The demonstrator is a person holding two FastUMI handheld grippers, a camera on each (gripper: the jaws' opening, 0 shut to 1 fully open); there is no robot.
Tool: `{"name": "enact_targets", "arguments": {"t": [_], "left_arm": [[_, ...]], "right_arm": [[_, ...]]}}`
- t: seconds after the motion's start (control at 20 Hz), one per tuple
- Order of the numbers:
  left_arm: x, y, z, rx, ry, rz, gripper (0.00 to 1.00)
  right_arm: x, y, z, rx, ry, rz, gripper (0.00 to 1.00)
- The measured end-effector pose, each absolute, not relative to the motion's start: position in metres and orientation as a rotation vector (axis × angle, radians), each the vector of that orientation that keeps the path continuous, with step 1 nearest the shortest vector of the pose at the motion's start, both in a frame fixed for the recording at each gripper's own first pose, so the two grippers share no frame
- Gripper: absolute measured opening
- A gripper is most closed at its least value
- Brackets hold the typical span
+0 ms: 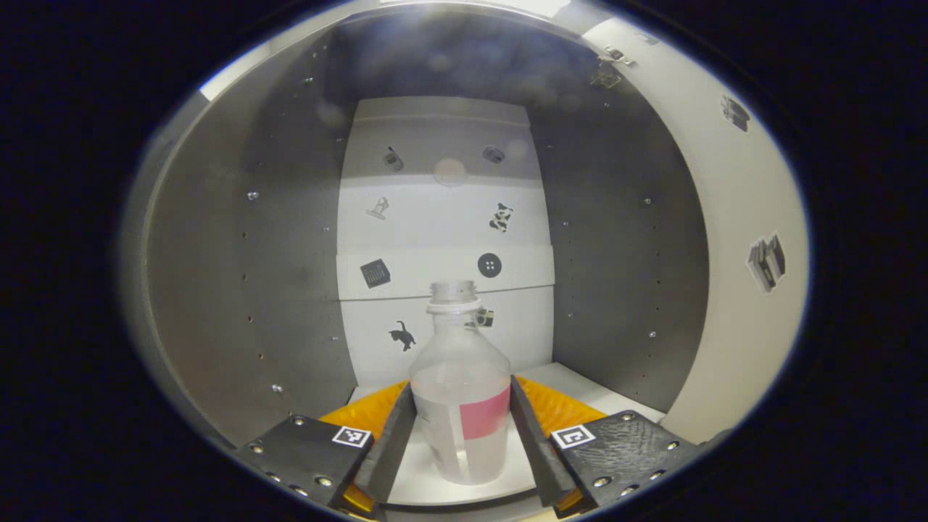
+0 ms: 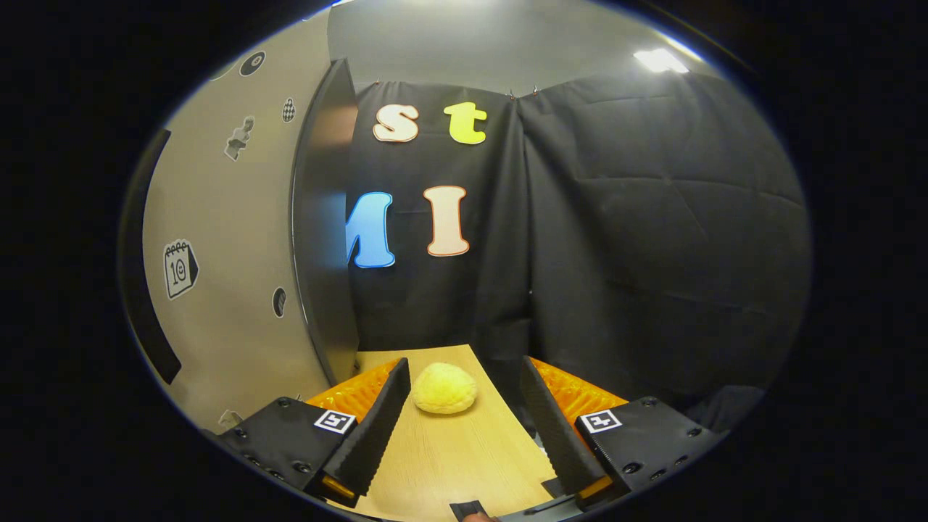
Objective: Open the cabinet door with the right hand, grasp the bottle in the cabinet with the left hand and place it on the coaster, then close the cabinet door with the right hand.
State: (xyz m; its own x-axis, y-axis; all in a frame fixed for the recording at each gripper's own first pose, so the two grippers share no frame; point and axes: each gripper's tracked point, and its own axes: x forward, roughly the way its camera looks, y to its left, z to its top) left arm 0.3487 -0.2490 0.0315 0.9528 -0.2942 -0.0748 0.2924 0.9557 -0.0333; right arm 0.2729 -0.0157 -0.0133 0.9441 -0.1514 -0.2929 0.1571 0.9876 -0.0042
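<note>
Left tongs (image 1: 462, 424) level inside cabinet (image 1: 232, 275), closed against bottle (image 1: 460, 391), right tongs (image 2: 464, 420) open, empty

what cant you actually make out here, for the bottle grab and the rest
- Left gripper view: whether the fingers press the bottle or just flank it; the contact lines are too close to call.
- Left gripper view: the bottle's fill level, lost in the cloudy plastic.
- Right gripper view: the cabinet door is seen nearly edge on, so its handle can't be made out.
- Right gripper view: what the yellow lump on the table is; too small and soft.
</note>
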Motion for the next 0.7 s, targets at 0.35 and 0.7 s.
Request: {"name": "enact_targets", "arguments": {"t": [0.35, 0.7], "left_arm": [[0.305, -0.224, 0.056, -0.046, 0.016, -0.261, 0.71], [0.252, -0.181, 0.059, -0.067, -0.005, -0.173, 0.71]], "right_arm": [[0.270, -0.016, -0.010, 0.031, 0.279, -0.109, 0.93], [0.271, -0.016, -0.007, 0.041, 0.261, -0.043, 0.93]]}}
